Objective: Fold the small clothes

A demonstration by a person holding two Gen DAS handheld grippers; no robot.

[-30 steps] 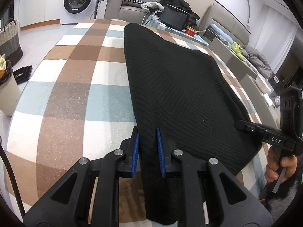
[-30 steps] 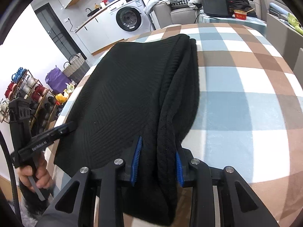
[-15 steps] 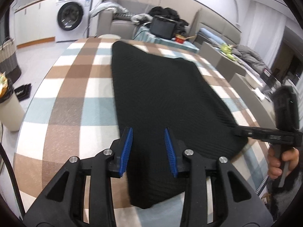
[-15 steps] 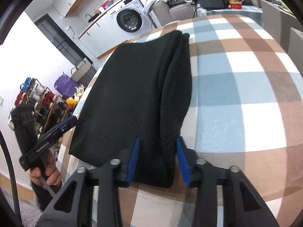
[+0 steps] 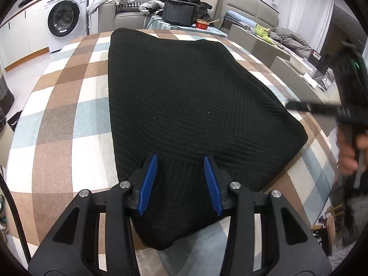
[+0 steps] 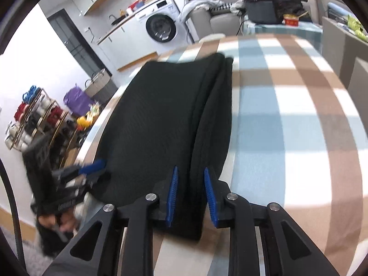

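Grippers (image 5: 180,181) over checked tablecloth (image 5: 69,105)

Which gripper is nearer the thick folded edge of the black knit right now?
Right. The right gripper straddles the folded edge of the black knit, jaws just closing. The left gripper sits at the opposite near corner, jaws just opening.

A black knitted garment (image 6: 161,124) lies folded lengthwise on the checked tablecloth (image 6: 287,119). The right gripper (image 6: 191,193) straddles the garment's thick right-hand fold at its near end, jaws having just been closing with the fold between them. Left of the garment, a blurred hand (image 6: 57,223) holds the left gripper (image 6: 92,172).
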